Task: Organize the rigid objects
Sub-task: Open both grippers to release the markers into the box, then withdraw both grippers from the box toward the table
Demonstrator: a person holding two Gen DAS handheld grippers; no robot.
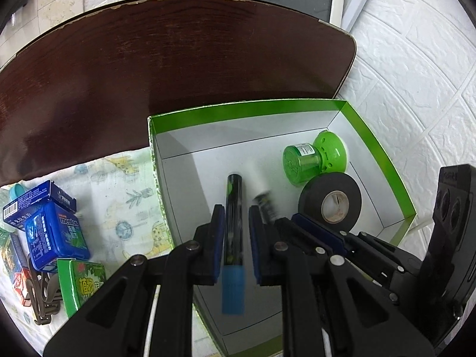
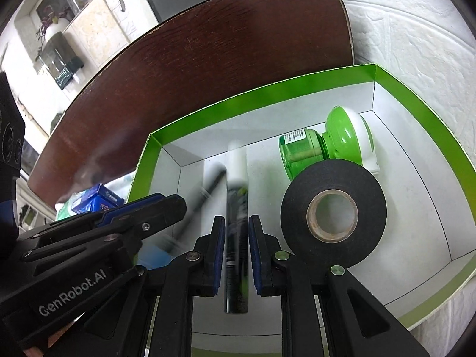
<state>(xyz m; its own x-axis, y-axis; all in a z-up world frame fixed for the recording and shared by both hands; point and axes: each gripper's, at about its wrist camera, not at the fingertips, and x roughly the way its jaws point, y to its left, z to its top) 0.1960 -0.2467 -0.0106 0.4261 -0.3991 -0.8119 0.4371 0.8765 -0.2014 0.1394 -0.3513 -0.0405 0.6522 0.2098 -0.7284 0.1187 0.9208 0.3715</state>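
My left gripper (image 1: 235, 211) is shut on a black marker (image 1: 233, 190) with a blue cap, which hangs over the white box with a green rim (image 1: 238, 108). My right gripper (image 2: 237, 220) is shut on a black pen with a white cap (image 2: 237, 178), also over the box. The two grippers sit side by side: the right one (image 1: 297, 220) shows in the left wrist view and the left one (image 2: 172, 205) in the right wrist view. Inside the box lie a green plug-in bottle (image 1: 312, 160) (image 2: 321, 148) and a black tape roll (image 1: 330, 202) (image 2: 333, 211).
Left of the box, on a patterned cloth (image 1: 125, 208), lie a blue mint tin (image 1: 53, 238), a blue carton (image 1: 35, 202) and a green carton (image 1: 80, 282). The dark wooden table (image 1: 178, 68) stretches behind. A white textured wall (image 1: 416, 74) stands close on the right.
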